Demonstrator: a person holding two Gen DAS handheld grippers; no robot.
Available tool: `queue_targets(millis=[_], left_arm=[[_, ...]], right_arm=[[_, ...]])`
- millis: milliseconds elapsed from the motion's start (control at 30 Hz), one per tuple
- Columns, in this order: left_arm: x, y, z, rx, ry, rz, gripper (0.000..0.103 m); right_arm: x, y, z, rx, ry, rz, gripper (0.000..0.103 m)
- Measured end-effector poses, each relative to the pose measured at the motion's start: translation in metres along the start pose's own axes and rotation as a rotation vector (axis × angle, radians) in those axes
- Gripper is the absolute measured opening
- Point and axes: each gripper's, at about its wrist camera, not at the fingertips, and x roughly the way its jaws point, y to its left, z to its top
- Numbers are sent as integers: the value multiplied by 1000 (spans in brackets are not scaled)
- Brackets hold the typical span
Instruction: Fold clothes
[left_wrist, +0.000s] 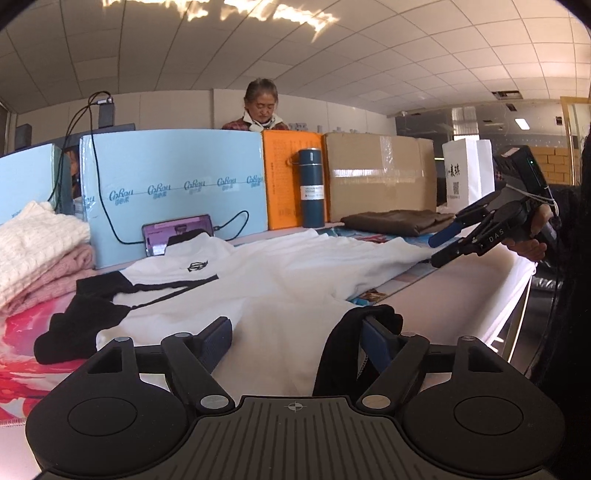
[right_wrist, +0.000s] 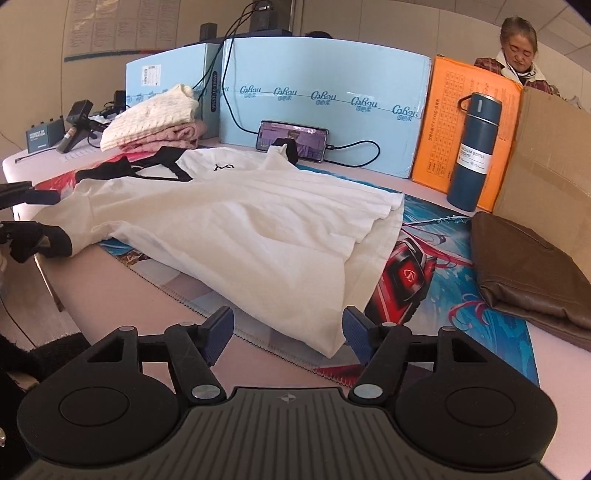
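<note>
Left gripper (left_wrist: 295, 332) fingers spread; right gripper (right_wrist: 288, 332) likewise.

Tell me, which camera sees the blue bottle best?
The right wrist camera. There the blue bottle stands close and big, in front of the orange box, with its label and loop handle clear. The left wrist camera shows the same bottle farther away and smaller, its label too tiny to read.

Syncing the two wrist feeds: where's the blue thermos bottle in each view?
Left wrist view: blue thermos bottle stands centre, mid-height, against the orange box.
Right wrist view: blue thermos bottle stands at right, upper half, before the same orange box.
Shared landmark: the propped phone left of it.
</note>
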Motion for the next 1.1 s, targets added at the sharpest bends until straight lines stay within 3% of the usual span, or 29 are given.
queue_targets(millis=[300,500,567,600,667,700,733,767,867,1100], left_arm=[[12,-24,2,52,-18,-104,82],[30,-49,-3,124,3,-49,82],[29,-44,-5,101,4,-32,82],[27,-40,-4,79,2,-25,79],[25,-29,-2,39,-4,-6,46],[24,-24,-1,23,-7,3,35],[24,-20,0,9,-9,12,12],[23,-18,2,5,-15,13,8],[18,-21,10,29,-51,-43,8],[0,-23,23,39,-54,-177,8]], right_arm=[[24,20,14,-93,9,29,63],[38,38,24,-134,-11,87,63],[38,38,25,-139,-10,85,63],[38,36,25,-137,-7,78,63],[35,25,22,-118,10,24,62],[33,20,21,-107,18,-5,61],[30,13,19,-87,25,-24,56],[28,8,18,-72,29,-36,36],[23,4,12,-57,36,-36,6],[-18,8,6,-51,-16,-47,3]])
